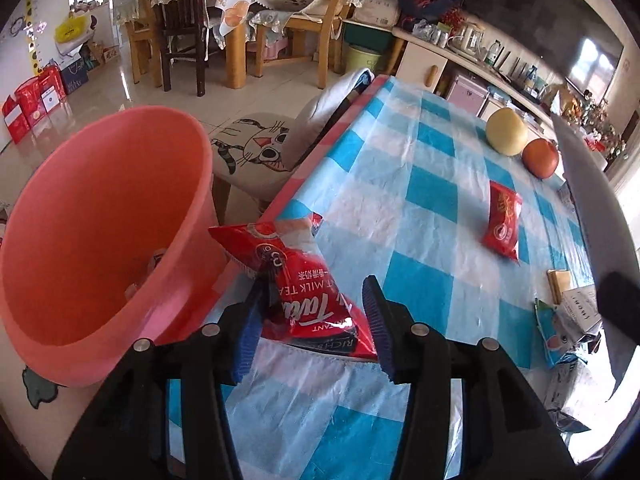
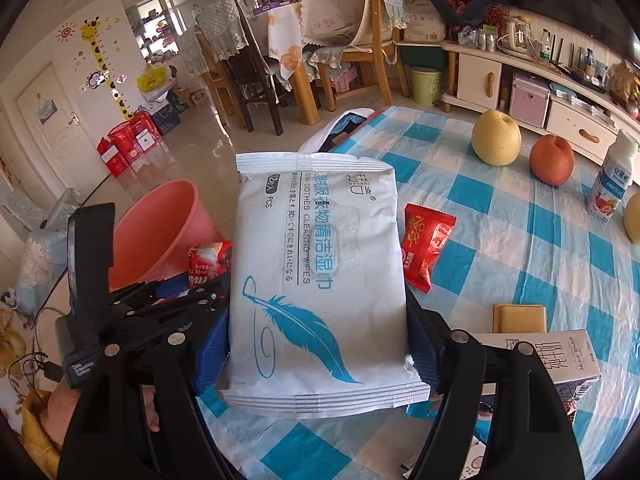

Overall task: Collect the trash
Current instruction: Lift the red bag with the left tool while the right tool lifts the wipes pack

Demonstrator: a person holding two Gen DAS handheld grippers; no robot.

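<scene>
Fingers of left gripper [image 1: 312,324] parted, red milk-tea sachet [image 1: 296,280] loose between them, left pad touching, right pad clear; sachet lies at counter [image 1: 424,208] left edge, tip overhanging toward pink bucket [image 1: 100,240] just beside; judgement: nudge or drop it over rim, not onto floor; right gripper [image 2: 316,344] clenched on white wipes pack [image 2: 316,276], carry same way next; red snack packet [image 1: 502,220] remains mid-counter; pear [image 1: 507,131], apple [image 1: 540,158] far right, likely not trash; cartons near right.
</scene>
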